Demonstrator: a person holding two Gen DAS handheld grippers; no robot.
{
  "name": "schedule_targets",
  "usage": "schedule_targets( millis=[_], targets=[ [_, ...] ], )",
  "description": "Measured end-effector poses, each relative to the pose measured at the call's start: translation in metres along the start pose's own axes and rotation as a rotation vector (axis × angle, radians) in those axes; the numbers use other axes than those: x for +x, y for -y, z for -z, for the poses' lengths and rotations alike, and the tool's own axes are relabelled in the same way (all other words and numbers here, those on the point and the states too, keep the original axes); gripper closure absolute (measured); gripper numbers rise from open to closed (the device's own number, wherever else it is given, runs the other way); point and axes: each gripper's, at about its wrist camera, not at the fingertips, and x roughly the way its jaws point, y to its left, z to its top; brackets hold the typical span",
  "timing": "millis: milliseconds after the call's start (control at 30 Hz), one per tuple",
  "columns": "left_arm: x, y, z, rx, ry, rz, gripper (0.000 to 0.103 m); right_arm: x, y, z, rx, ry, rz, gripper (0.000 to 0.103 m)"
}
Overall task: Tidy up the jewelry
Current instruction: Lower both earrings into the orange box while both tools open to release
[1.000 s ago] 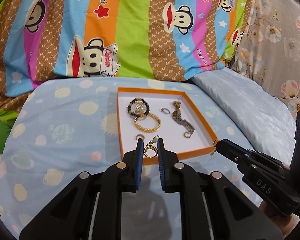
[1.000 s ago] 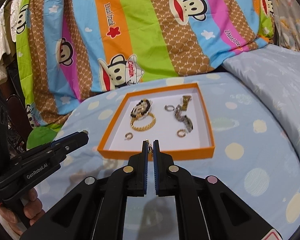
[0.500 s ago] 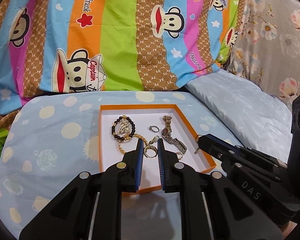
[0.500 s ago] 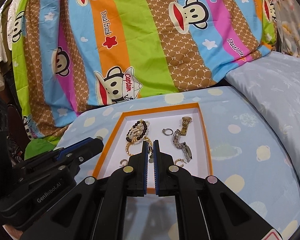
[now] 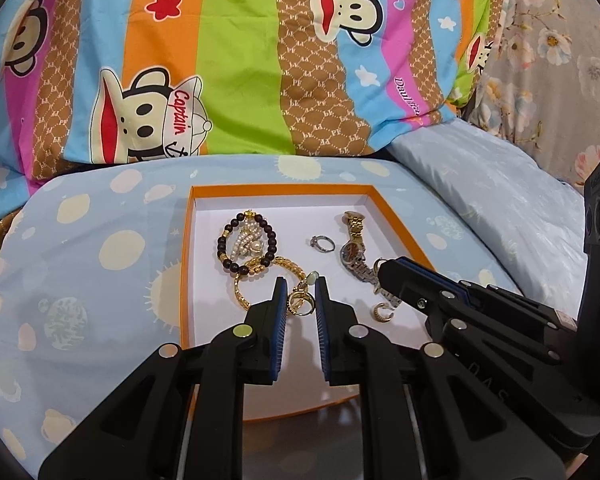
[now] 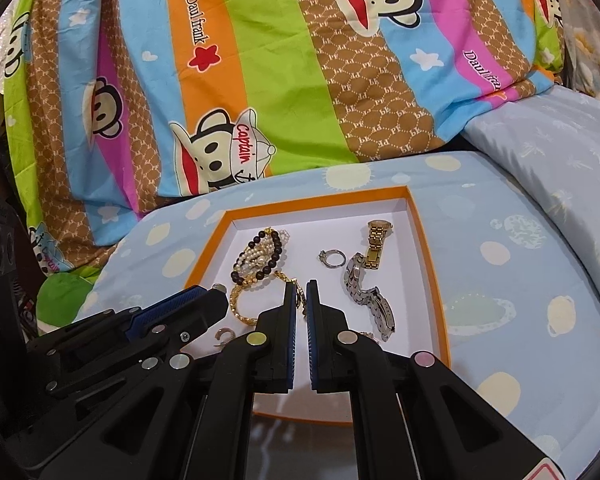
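An orange-rimmed white tray (image 5: 185,264) lies on the blue dotted sheet and also shows in the right wrist view (image 6: 430,248). It holds a dark bead and pearl bracelet (image 5: 246,245), a gold chain bracelet (image 5: 288,266), a silver ring (image 5: 323,243), a gold and silver watch (image 5: 354,246) and a small gold hoop (image 5: 382,312). My left gripper (image 5: 301,295) is shut on a gold ring (image 5: 300,303) above the tray. My right gripper (image 6: 301,294) is shut on a small gold earring (image 6: 300,298), mostly hidden between the pads.
A striped monkey-print duvet (image 5: 260,60) is piled behind the tray. A pale blue pillow (image 5: 500,200) lies to the right, with a floral cloth (image 5: 560,40) beyond it. The right gripper's body (image 5: 480,312) crosses the tray's right side in the left wrist view.
Both grippers have moved forward from the tray's near edge to over its inside, each still holding its piece. The tray now looks closer and larger.
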Motion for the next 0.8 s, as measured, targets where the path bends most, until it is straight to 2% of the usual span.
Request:
schedule_targets(
  millis=[367, 800],
  targets=[
    [0.022, -0.009, 0.006, -0.016, -0.039, -0.004, 0.090, 0.024, 0.004, 0.006, 0.004, -0.048, 0.002, 0.098],
    [0.028, -0.011, 0.009, -0.018, -0.049, -0.010, 0.090, 0.034, 0.006, 0.009, 0.006, -0.067, 0.005, 0.098]
  ],
)
